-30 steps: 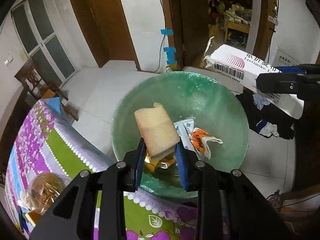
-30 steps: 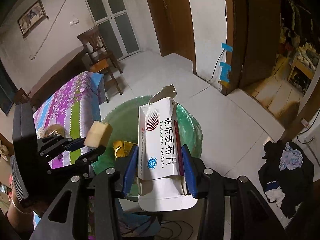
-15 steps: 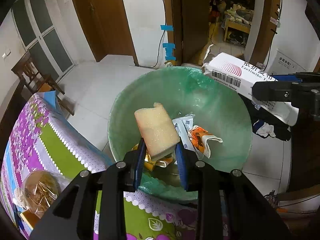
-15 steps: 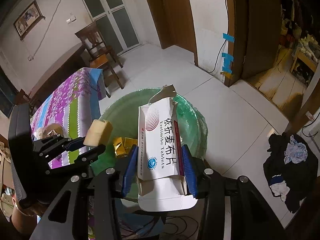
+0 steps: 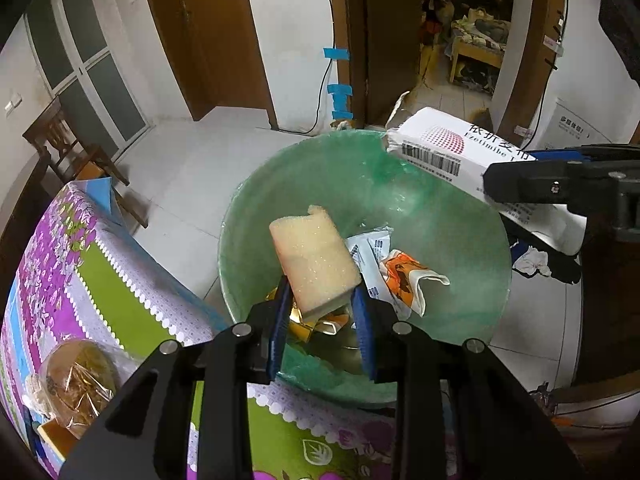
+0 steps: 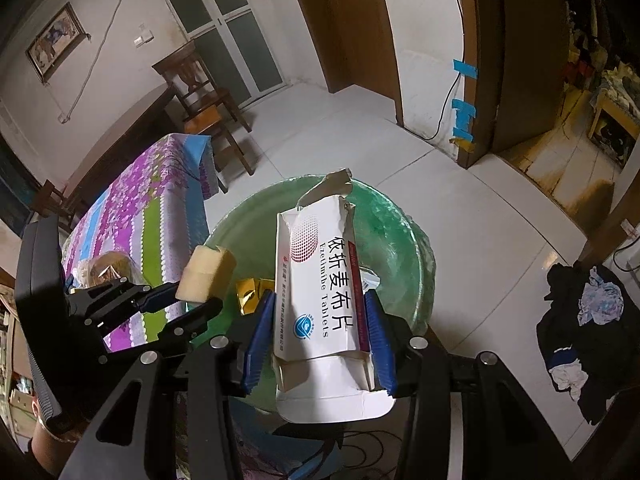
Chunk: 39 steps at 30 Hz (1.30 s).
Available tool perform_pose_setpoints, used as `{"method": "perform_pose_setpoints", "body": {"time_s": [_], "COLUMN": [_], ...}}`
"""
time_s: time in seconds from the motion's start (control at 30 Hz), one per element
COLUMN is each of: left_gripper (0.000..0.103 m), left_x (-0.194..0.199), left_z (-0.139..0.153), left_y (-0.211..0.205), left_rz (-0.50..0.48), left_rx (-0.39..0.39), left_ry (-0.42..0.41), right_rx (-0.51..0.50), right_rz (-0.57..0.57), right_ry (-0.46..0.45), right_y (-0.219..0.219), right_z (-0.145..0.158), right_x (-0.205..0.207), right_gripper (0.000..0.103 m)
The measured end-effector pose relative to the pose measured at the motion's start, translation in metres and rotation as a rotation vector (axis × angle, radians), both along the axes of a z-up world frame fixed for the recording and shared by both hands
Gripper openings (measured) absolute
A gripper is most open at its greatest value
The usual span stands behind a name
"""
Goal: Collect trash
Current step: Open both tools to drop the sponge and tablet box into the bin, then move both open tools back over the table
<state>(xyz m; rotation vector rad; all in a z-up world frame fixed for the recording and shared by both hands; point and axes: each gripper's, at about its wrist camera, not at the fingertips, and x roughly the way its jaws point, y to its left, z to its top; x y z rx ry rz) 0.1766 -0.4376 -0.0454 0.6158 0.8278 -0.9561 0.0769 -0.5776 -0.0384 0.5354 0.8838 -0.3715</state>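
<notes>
Both loads are hanging over the green bin: the left gripper is clamping the sponge above its centre, the right gripper is gripping the tablet box, long axis pointing across the bin's rim.

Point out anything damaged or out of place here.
The white tablet box in the right gripper is torn open, its top flap ragged and bent. Clothes lie heaped on the floor tiles. Nothing looks spilled around the green bin.
</notes>
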Motion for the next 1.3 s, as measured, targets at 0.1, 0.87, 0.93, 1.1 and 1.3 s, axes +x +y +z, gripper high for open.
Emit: {"method": "perform_pose_setpoints", "body": {"time_s": [0.1,0.87,0.93,1.1,1.3], "left_gripper": [0.054,0.065,0.066,0.075,0.076], "left_x": [0.001,-0.007,-0.009,-0.011,0.002], "left_z": [0.001,0.006,0.008,0.013,0.019], "left_y": [0.002,0.016,0.02,0.042,0.088], "left_rz": [0.013,0.046,0.057,0.11,0.204], "left_rx": [-0.006,-0.022,-0.03,-0.063,-0.102], "left_ry": [-0.017,-0.07,-0.087,-0.107,-0.094], "right_rx": [-0.022,-0.056,-0.048,-0.055,-0.038], "right_rz": [-0.011,-0.034,-0.037,-0.05,-0.012], "right_ry": [-0.001,-0.022,-0.037,-0.092,-0.139], "right_y": [0.001,-0.01,-0.009,-0.003,0.024], "right_z": [0.0,-0.004,-0.003,-0.002,-0.007], "right_x": [0.005,-0.025,-0.029,-0.04,-0.044], "right_gripper": [0.054,0.055,0.055,0.055,0.055]}}
